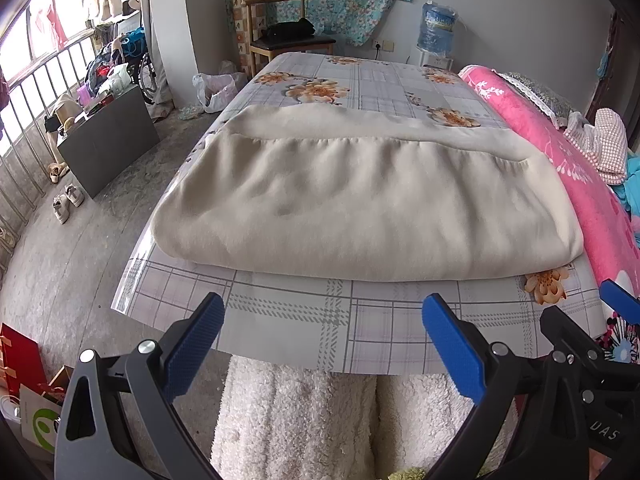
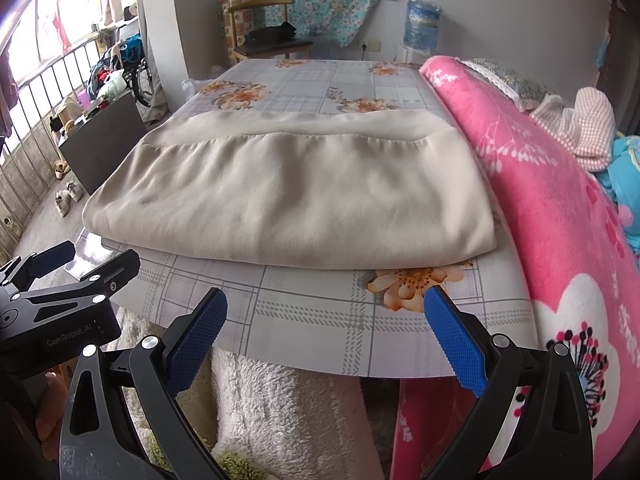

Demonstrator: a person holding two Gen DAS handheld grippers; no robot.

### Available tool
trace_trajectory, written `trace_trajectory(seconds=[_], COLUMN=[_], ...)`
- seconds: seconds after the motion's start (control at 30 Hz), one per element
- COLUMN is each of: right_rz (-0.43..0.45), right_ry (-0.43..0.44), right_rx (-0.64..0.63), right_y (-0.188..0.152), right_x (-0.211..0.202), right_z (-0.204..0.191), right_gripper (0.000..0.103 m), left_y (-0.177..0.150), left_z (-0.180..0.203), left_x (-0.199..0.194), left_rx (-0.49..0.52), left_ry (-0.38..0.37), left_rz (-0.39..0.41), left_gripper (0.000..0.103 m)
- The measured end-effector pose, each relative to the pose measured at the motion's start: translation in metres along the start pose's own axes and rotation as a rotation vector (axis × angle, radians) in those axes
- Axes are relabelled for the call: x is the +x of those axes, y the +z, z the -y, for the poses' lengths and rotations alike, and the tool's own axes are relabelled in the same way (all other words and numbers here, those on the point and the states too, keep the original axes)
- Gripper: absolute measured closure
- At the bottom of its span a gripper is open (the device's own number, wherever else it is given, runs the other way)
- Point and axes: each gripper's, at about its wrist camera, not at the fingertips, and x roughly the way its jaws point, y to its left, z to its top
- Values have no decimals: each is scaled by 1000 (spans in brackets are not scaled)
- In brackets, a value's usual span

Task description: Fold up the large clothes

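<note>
Daylight pours through the barred window [image 1: 36, 64] on the left; a wooden chair [image 1: 280, 28] and water dispenser [image 1: 436, 28] stand against the grey wall [image 1: 500, 12], above a concrete floor [image 1: 80, 240].

A folded cream fleece garment [image 1: 360, 204] lies mid-frame on the checked floral tablecloth [image 1: 360, 328]; a pink floral blanket [image 1: 560, 168] lies along its right.
</note>
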Motion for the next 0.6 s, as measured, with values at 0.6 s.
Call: trace_trajectory(seconds=[0.6], right_rz=[0], right_ry=[8], right_rx=[3], right_y=[3], right_x=[1], right_z=[1], right_gripper=[8], left_y=[2], left_z=[3], left_x=[-1], left_rx=[3], left_ry=[3], left_rz=[4], left_gripper=[6])
